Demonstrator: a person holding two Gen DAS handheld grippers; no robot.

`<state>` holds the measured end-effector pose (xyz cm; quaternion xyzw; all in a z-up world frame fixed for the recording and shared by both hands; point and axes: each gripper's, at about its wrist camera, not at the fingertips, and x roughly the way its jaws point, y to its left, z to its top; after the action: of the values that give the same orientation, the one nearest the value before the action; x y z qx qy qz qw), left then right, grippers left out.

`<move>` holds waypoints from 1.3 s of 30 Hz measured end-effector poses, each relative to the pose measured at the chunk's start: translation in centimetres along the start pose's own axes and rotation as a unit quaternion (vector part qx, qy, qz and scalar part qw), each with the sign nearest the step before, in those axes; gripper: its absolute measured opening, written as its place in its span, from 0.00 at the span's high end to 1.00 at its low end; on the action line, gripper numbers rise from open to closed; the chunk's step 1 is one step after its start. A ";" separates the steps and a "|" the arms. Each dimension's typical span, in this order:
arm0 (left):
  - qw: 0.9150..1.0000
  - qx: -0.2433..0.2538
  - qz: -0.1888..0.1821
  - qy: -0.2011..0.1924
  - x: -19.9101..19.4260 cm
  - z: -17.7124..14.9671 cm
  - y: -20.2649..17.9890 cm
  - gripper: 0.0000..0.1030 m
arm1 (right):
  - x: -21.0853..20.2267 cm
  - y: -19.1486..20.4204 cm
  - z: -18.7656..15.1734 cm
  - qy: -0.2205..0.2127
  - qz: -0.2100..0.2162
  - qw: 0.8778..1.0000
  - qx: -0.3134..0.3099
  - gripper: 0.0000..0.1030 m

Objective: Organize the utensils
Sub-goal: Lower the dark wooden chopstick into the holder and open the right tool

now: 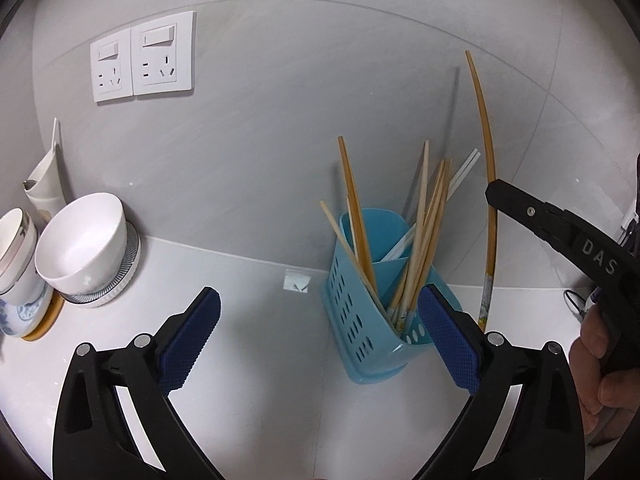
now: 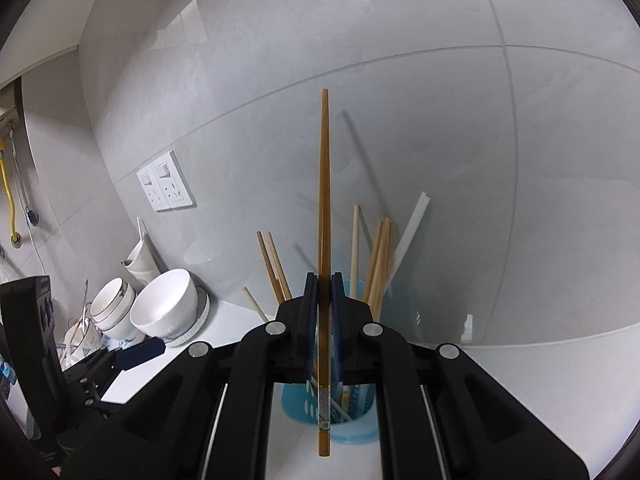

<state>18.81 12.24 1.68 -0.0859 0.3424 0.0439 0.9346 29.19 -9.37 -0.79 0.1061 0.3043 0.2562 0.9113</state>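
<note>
The right gripper [image 2: 324, 300] clamps a light, stiff, slippery brown chopstick [image 2: 324, 200] near its lower end, so it may pivot. The left gripper [image 1: 320, 336] stands open and empty beside the blue chopstick holder [image 1: 360, 320].

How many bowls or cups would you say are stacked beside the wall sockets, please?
3 show clearly: a plain white bowl tilted on a ribbed dish, a gold-rimmed cup left of it, and a blue-patterned bowl beneath. More may be hidden behind.
</note>
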 end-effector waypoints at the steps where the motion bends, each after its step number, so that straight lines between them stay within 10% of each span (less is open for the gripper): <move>1: 1.000 -0.001 0.001 0.001 0.1 0.0 0.3 0.06 | 0.2 0.1 0.0 -0.003 0.001 1.000 0.001 0.94; 27: 1.000 -0.012 0.005 0.013 1.0 0.3 2.1 0.06 | 2.6 1.3 -1.1 -0.044 0.010 0.999 -0.019 0.94; 39: 1.000 -0.012 0.006 0.017 1.4 0.4 2.1 0.06 | 4.5 0.8 -3.7 0.008 0.003 1.000 -0.029 0.94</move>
<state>19.83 14.39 0.79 -0.0960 0.3586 0.0522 0.9271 29.65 -6.16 -5.70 0.0782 0.3037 0.2684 0.9108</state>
